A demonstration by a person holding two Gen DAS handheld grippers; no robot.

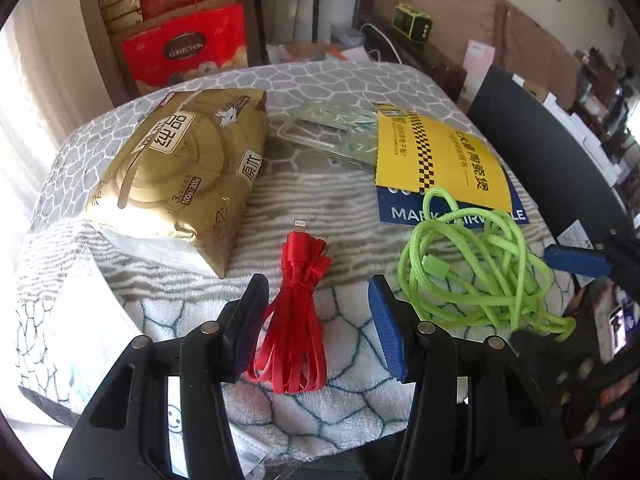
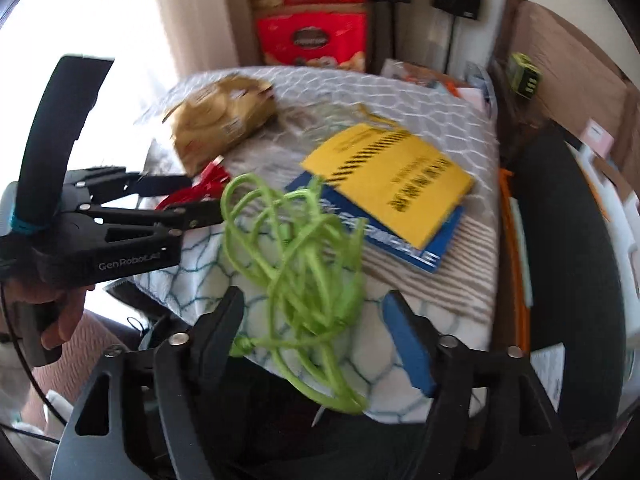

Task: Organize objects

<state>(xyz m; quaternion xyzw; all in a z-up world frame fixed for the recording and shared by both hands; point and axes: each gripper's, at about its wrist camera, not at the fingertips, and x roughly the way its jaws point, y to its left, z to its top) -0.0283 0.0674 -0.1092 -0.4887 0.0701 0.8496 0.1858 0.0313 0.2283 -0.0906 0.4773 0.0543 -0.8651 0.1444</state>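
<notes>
Left gripper (image 1: 318, 320) wide open, straddling red cable (image 1: 296, 320) without touching; black pad left of the bundle, blue pad right, nothing held. Bundled flat and tied at the middle, lying on patterned cloth (image 1: 352, 80) near the front edge, silver connector pointing far. Also seen from the right wrist view as left gripper (image 2: 192, 196), fingers reaching in from the left with red cable (image 2: 200, 188) between them.

Right gripper (image 2: 316, 312) likewise spread wide, gripping nothing, poised over green cable (image 2: 296, 256). Loose tangle of bright green cord, one loop trailing over the near edge of patterned cloth (image 2: 440, 92). In the left wrist view, green cable (image 1: 476, 268) right of the red one, apart from it, top loop lying over the near edge of blue booklet (image 1: 456, 214). Blue pad of right gripper (image 1: 580, 260) just visible at the right edge, beside the tangle.

Yellow packet (image 1: 436, 152) stacked on the blue booklet, far right. Gold tissue pack (image 1: 180, 176) on the far left, tilted, near end propped on white folded paper. Clear printed case (image 1: 332, 132) between tissue pack and yellow packet. Red gift boxes (image 1: 184, 52) stacked beyond the table. Right wrist view motion-blurred; yellow packet (image 2: 388, 176) and gold tissue pack (image 2: 220, 116) recognisable only roughly.
</notes>
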